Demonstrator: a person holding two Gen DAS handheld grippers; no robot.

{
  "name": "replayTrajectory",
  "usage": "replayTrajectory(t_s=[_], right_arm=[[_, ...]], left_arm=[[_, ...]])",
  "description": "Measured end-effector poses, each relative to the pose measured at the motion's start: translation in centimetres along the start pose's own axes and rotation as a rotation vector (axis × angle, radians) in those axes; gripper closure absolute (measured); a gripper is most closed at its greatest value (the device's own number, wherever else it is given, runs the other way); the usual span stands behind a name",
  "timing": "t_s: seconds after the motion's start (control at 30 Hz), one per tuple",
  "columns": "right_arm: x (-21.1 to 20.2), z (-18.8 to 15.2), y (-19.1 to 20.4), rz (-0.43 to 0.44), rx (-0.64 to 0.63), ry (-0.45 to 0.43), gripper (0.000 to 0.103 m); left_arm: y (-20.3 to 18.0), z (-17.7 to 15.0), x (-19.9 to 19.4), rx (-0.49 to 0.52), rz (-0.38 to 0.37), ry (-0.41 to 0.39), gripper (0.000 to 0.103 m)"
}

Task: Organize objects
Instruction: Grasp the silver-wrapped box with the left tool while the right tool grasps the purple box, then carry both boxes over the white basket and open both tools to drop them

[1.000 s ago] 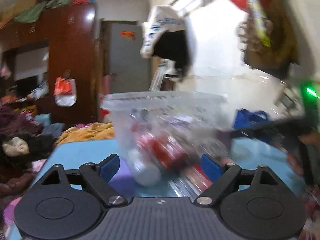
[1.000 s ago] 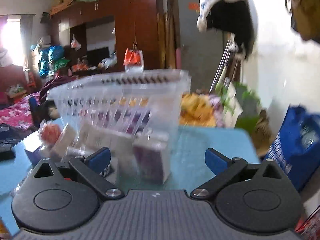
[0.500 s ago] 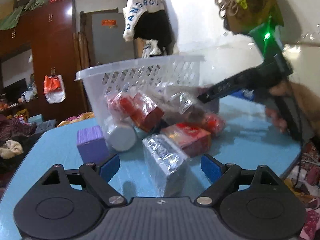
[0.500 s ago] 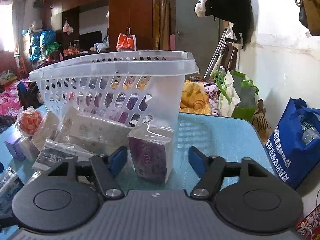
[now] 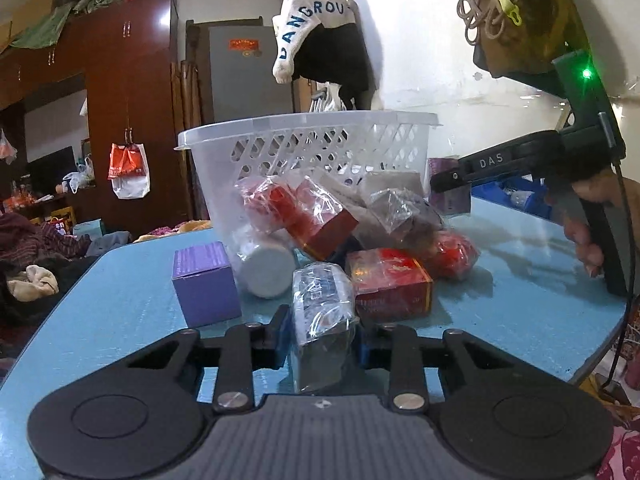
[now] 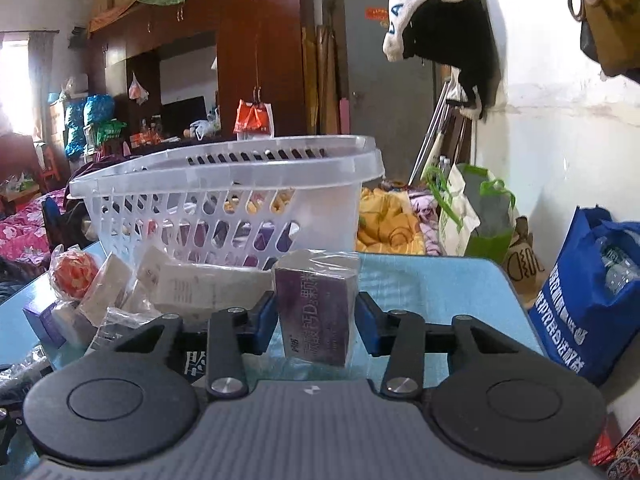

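- Left wrist view: my left gripper [image 5: 320, 338] is closing on a small box wrapped in clear crinkled plastic [image 5: 322, 306]. The box stands on the blue table [image 5: 112, 320] between the two blue pads, and both pads press on its sides.
- Just behind this box lies a red carton in shiny film [image 5: 390, 284], a plain purple cardboard cube [image 5: 206, 284] to its left, and a white round jar [image 5: 266, 266] lying on its side.
- The white plastic basket [image 5: 308, 148], with a lattice wall, is behind the pile.
- Right wrist view: my right gripper [image 6: 316, 322] is clenched on an upright purple box in clear film [image 6: 316, 308], which stands on the table near the basket's corner [image 6: 224, 200].
- Left of it lie pale flat packets [image 6: 192, 288] and a round orange thing in plastic [image 6: 74, 274].
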State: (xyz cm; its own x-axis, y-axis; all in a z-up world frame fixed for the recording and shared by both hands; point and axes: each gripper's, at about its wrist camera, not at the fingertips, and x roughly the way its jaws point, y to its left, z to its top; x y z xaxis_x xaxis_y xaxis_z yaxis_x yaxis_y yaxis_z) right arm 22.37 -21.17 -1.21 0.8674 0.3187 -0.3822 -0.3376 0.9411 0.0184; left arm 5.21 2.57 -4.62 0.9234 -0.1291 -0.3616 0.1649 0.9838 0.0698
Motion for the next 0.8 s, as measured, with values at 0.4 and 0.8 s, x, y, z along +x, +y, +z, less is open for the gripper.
replayTrajectory(t_s=[0.4, 0.8], right_arm=[[-0.6, 0.1, 0.0, 0.005, -0.006, -0.065, 0.057], [-0.8, -0.1, 0.3, 0.015, -0.019, -0.095, 0.057]], left_arm=[[0.7, 0.9, -1.5, -0.005, 0.032, -0.081, 0.068], [1.1, 0.8, -1.4, -0.014, 0.038, -0.083, 0.068]])
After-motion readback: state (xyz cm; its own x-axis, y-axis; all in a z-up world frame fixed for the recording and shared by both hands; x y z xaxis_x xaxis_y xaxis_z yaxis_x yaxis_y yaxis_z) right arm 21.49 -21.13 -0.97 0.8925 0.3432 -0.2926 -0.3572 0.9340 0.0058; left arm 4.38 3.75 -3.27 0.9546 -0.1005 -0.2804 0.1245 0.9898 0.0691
